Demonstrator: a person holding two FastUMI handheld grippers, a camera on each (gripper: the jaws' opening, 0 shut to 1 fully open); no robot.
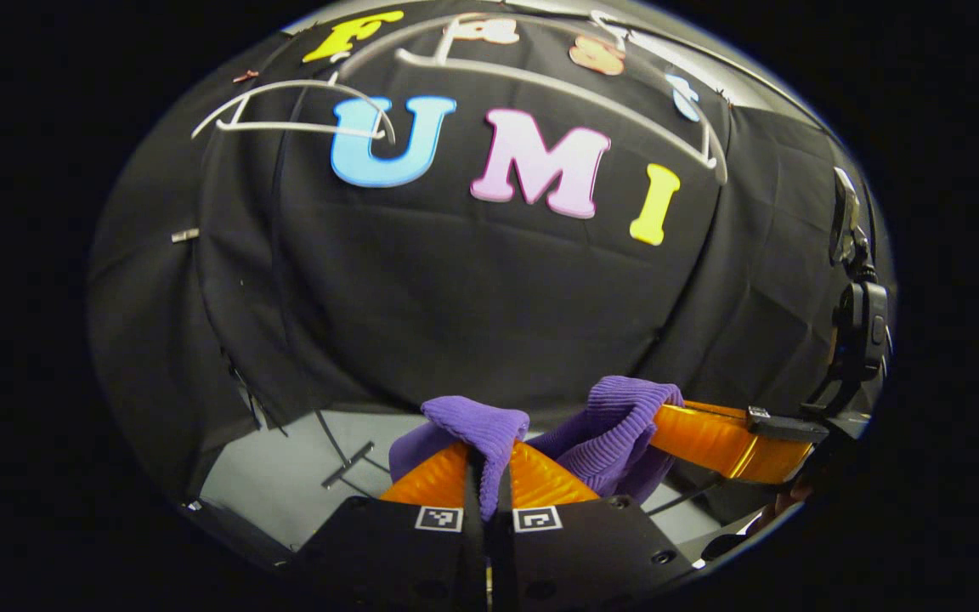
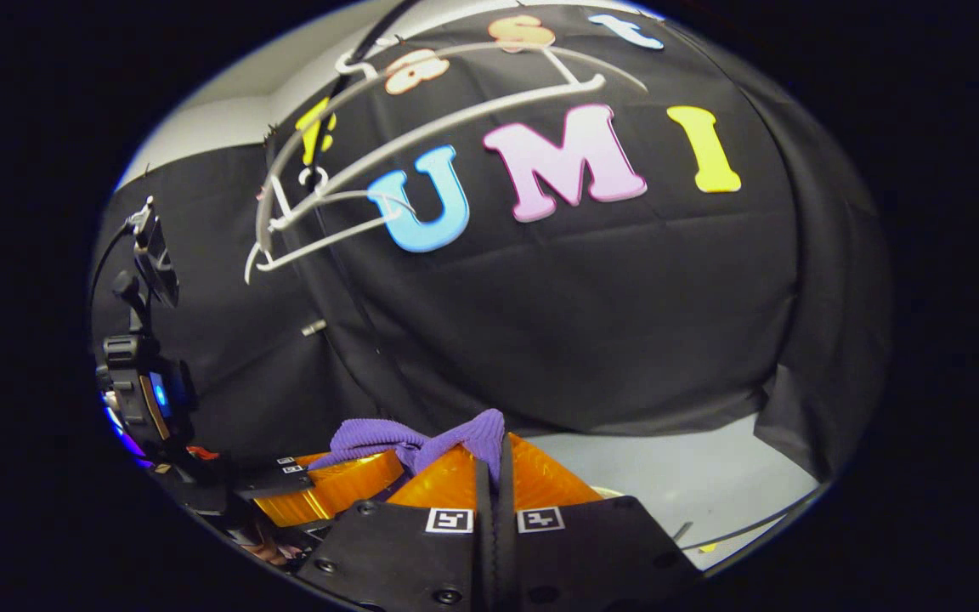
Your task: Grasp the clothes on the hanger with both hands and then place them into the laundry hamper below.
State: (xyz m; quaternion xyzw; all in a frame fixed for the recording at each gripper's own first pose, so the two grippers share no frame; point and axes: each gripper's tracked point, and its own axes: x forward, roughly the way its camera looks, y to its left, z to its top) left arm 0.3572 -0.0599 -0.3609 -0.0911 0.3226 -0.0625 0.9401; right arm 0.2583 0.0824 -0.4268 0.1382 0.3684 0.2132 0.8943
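A purple ribbed knit garment (image 1: 600,433) hangs bunched between both grippers. My left gripper (image 1: 489,463) is shut on one fold of it, its orange fingers (image 1: 434,484) pinching the cloth. In the left gripper view the right gripper (image 1: 668,425) comes in from the right, its orange fingers closed on the other bunch. In the right gripper view my right gripper (image 2: 489,459) is shut on the purple garment (image 2: 379,438), and the left gripper (image 2: 345,476) sits close at the lower left. White hangers (image 1: 540,81) hang bare above. The hamper is hidden.
A smaller white hanger (image 1: 294,106) hangs at the upper left of the left gripper view; the white hangers (image 2: 421,110) also appear high in the right gripper view. A grey floor (image 1: 285,476) lies below the black cloth wall. A black device on a mount (image 1: 859,314) rides on the right gripper.
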